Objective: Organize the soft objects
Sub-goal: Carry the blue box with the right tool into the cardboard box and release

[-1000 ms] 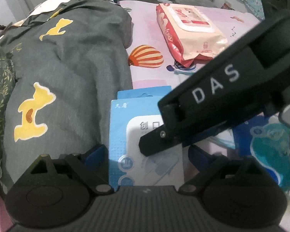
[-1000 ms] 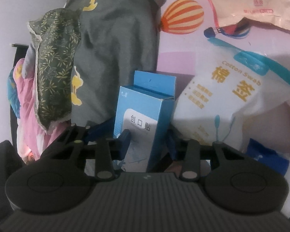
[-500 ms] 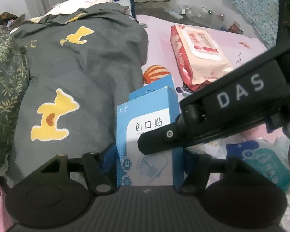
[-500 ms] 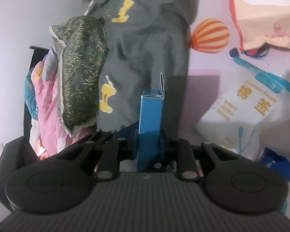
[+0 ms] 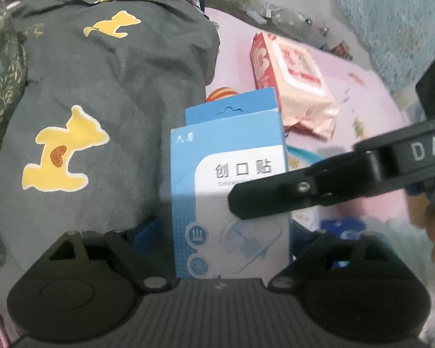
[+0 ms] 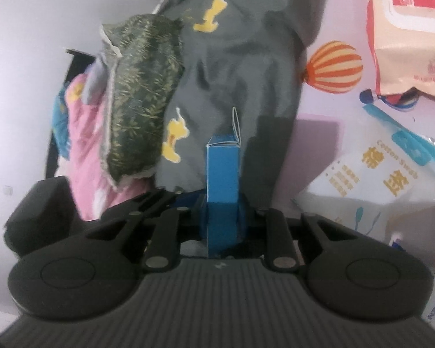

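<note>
Blue bandage box [image 6: 222, 179] held upright above bed, pinched across narrow faces by right gripper [image 6: 221, 220]. Left gripper [image 5: 229, 232] jaws spread around broad face. Light, crushable carton judged; gentle squeeze near base advised.

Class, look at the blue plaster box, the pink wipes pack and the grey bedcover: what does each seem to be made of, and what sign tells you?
Blue box: likely thin printed cardboard; crisp folded edges and a tuck flap.
Wipes pack: seemingly soft plastic film; crinkled, slightly glossy, with a stiffer lid panel.
Grey bedcover: matte woven fabric, probably cotton; soft folds, printed yellow shapes.
</note>
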